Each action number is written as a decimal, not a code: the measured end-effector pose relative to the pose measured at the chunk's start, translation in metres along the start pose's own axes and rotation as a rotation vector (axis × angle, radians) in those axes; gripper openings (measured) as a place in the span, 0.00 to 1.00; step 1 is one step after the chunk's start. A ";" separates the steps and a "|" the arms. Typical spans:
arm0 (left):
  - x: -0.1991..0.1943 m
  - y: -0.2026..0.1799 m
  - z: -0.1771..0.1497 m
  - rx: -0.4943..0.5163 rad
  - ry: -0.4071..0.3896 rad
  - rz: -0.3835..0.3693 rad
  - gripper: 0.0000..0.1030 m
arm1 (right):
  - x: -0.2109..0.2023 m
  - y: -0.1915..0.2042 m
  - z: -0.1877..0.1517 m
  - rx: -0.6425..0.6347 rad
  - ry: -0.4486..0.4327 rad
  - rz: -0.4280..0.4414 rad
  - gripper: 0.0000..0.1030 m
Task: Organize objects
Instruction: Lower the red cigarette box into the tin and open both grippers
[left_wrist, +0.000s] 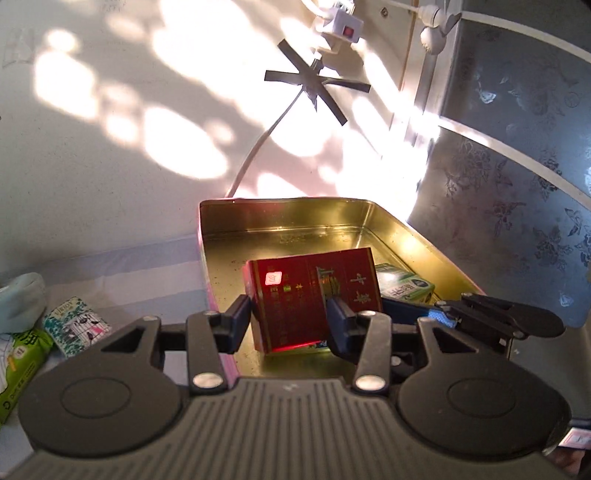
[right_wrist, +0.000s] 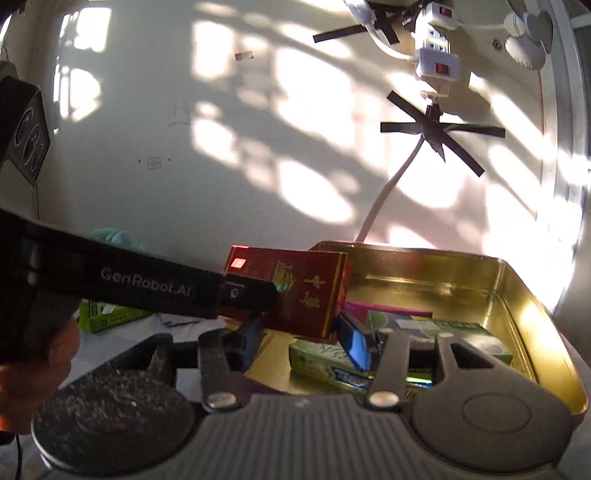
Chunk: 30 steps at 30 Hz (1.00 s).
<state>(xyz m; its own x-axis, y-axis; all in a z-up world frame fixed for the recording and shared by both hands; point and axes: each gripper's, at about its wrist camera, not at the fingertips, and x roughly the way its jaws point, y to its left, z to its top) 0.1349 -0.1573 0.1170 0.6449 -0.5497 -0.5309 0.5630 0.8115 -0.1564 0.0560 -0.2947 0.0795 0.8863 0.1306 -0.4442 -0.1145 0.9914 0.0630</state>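
A red cigarette box (left_wrist: 314, 291) hangs tilted over the near left part of an open gold metal tin (left_wrist: 284, 202). My left gripper (left_wrist: 290, 325) is shut on its lower sides. In the right wrist view the box (right_wrist: 310, 291) hovers at the tin's (right_wrist: 517, 280) left edge, with the left gripper (right_wrist: 258, 293) reaching in from the left. My right gripper (right_wrist: 303, 343) stands open just below and beside the box, with nothing between its blue pads. It shows on the right in the left wrist view (left_wrist: 432, 314). A green pack (left_wrist: 406, 286) lies in the tin.
The tin also holds green packs (right_wrist: 443, 332), a gum pack (right_wrist: 332, 365) and a magenta item (right_wrist: 380, 308). On the cloth to the left lie a floral box (left_wrist: 75, 326), a green packet (left_wrist: 22, 369) and a pale blue object (left_wrist: 22, 299). A taped cable (left_wrist: 314, 88) runs down the wall behind.
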 end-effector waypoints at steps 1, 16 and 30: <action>0.009 0.000 0.001 -0.005 0.017 0.006 0.47 | 0.010 -0.011 0.004 0.035 0.036 0.021 0.45; 0.093 -0.008 0.025 -0.052 0.136 0.075 0.51 | 0.068 -0.078 0.017 0.087 0.174 -0.106 0.41; -0.019 -0.036 -0.020 0.103 -0.039 0.151 0.51 | -0.045 -0.037 -0.014 0.222 -0.056 -0.053 0.43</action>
<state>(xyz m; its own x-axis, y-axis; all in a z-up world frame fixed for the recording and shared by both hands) 0.0921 -0.1720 0.1163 0.7447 -0.4320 -0.5088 0.5067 0.8621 0.0097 0.0143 -0.3372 0.0841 0.9129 0.0715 -0.4020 0.0289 0.9708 0.2382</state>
